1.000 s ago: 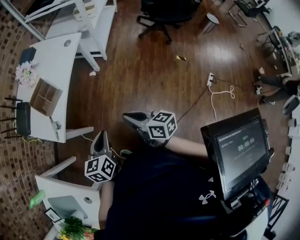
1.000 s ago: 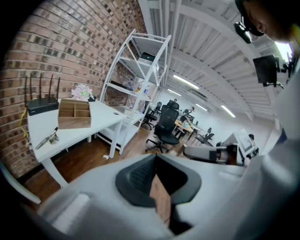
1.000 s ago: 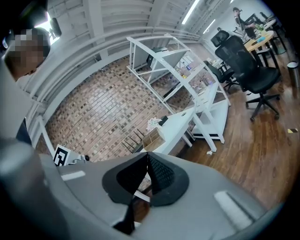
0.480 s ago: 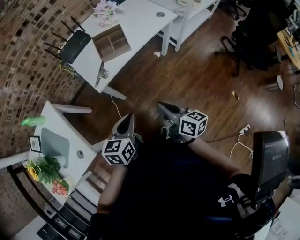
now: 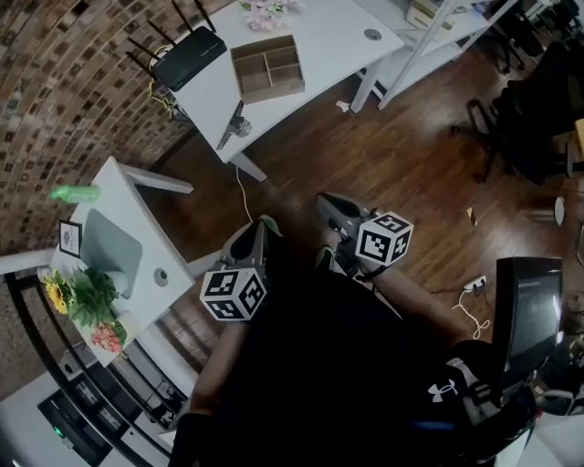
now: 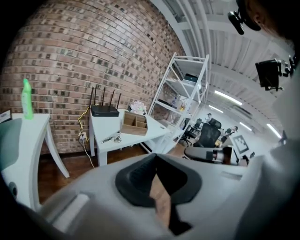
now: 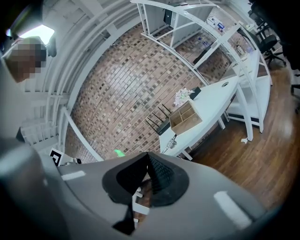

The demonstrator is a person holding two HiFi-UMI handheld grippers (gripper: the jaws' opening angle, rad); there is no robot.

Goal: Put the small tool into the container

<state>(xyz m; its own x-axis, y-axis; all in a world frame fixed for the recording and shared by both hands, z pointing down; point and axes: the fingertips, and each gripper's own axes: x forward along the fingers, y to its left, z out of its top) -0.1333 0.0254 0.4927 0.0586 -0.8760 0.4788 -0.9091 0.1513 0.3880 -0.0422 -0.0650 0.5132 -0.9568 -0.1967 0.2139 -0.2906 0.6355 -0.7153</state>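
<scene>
Evidently we hold the left gripper and right gripper clenched, empty; the small tool lies out of reach on the desk, near the box.

On the bench at the frame's top, the container sits centre, router to its left, flowers above, small tool lower left at the edge. Another bench stands at left.

A white Under Armour logo marks the person's dark shirt.
</scene>
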